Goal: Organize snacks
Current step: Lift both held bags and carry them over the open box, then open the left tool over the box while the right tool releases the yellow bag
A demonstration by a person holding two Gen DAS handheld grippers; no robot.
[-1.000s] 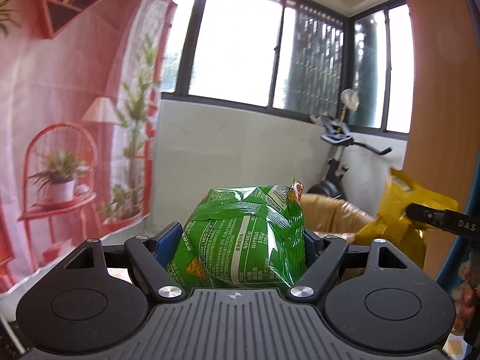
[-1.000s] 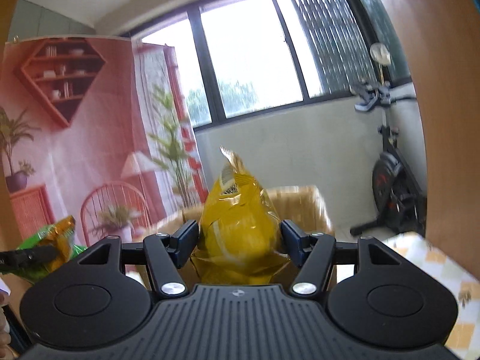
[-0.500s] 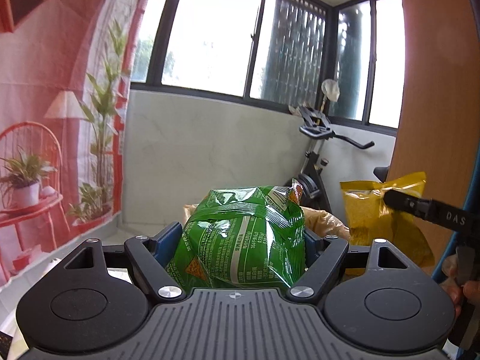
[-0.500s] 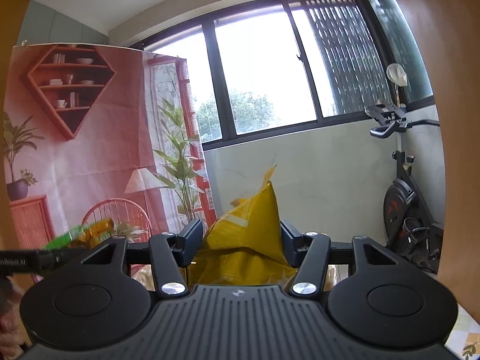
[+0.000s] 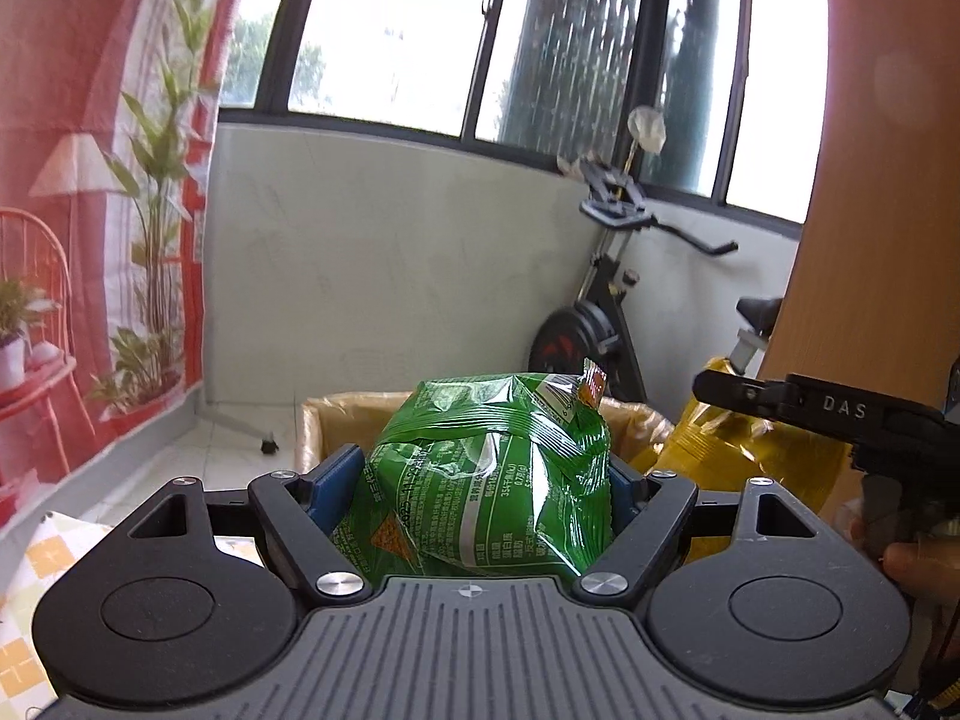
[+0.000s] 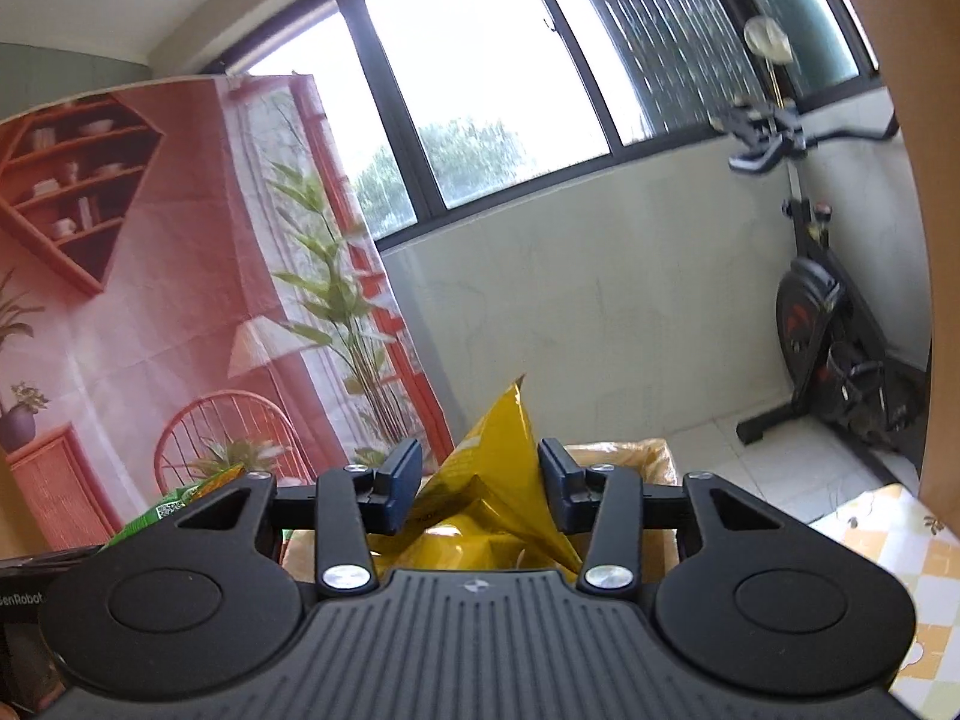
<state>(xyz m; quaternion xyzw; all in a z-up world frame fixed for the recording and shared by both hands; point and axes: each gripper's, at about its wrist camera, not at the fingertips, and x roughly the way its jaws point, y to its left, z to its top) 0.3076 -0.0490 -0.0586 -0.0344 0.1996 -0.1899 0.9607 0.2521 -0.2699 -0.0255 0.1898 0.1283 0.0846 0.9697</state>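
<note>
- Since a second ago both views have swung right: the exercise bike (image 5: 606, 312) now stands fully in the left view, the cardboard box (image 5: 336, 420) lies straight ahead, and the yellow bag has sagged lower between its pads.
- Far left: red printed backdrop (image 5: 90, 192); checked tablecloth (image 5: 36, 564) at the lower edge.
- Left gripper (image 5: 489, 480): pads pressed on both sides of the puffy green snack bag (image 5: 486, 480), held in the air in front of the box.
- Right gripper (image 6: 479, 483): jaws closing, yellow snack bag (image 6: 486, 504) between them, crumpled; left pad touches it, right pad's contact unclear.
- Box rim shows just behind the yellow bag.
</note>
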